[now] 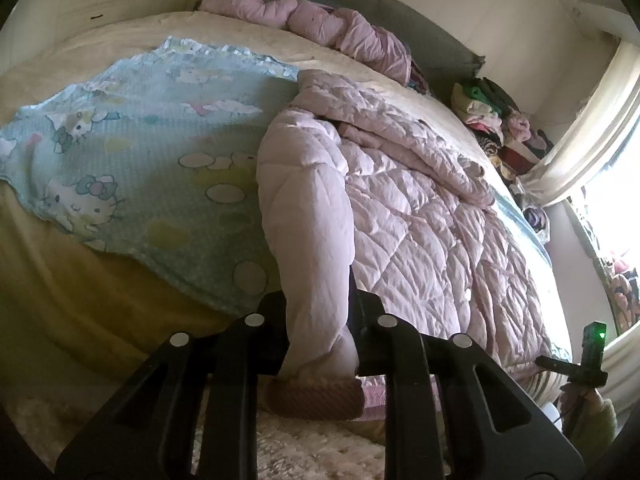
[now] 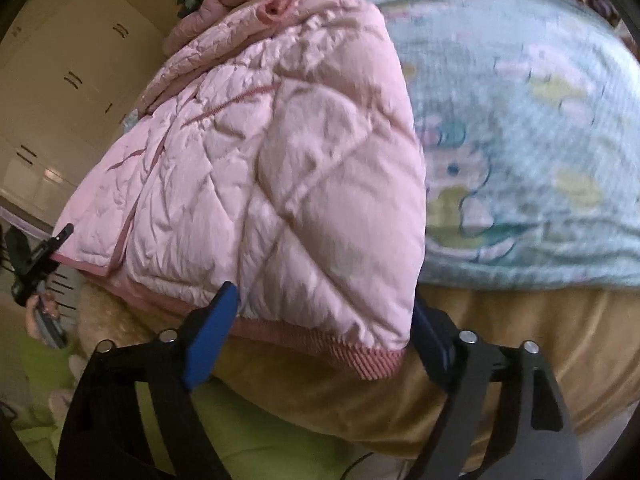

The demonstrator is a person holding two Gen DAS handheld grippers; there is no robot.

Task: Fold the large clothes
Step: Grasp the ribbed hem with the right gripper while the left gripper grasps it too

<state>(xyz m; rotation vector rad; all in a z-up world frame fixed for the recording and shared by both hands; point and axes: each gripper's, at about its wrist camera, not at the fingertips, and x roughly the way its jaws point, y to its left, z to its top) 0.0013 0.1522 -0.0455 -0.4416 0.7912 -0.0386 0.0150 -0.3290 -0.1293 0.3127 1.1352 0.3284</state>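
Observation:
A pale pink quilted puffer jacket [image 1: 416, 208] lies spread on the bed over a light blue cartoon-print blanket [image 1: 152, 152]. My left gripper [image 1: 320, 320] is shut on the jacket's sleeve [image 1: 312, 216] near its ribbed cuff [image 1: 316, 398], at the bed's front edge. In the right wrist view the jacket's body [image 2: 272, 184] fills the middle. My right gripper [image 2: 324, 320] has its blue fingers [image 2: 212, 332] wide apart around the jacket's hem corner [image 2: 380, 360], not closed on it. The left gripper also shows small at the far left of the right wrist view [image 2: 36, 256].
Another pink jacket [image 1: 320, 24] is bunched at the head of the bed. A pile of folded clothes [image 1: 496, 120] sits by the window at the right. White cupboards [image 2: 60, 92] stand behind. A shaggy cream rug [image 1: 304, 452] lies below the bed edge.

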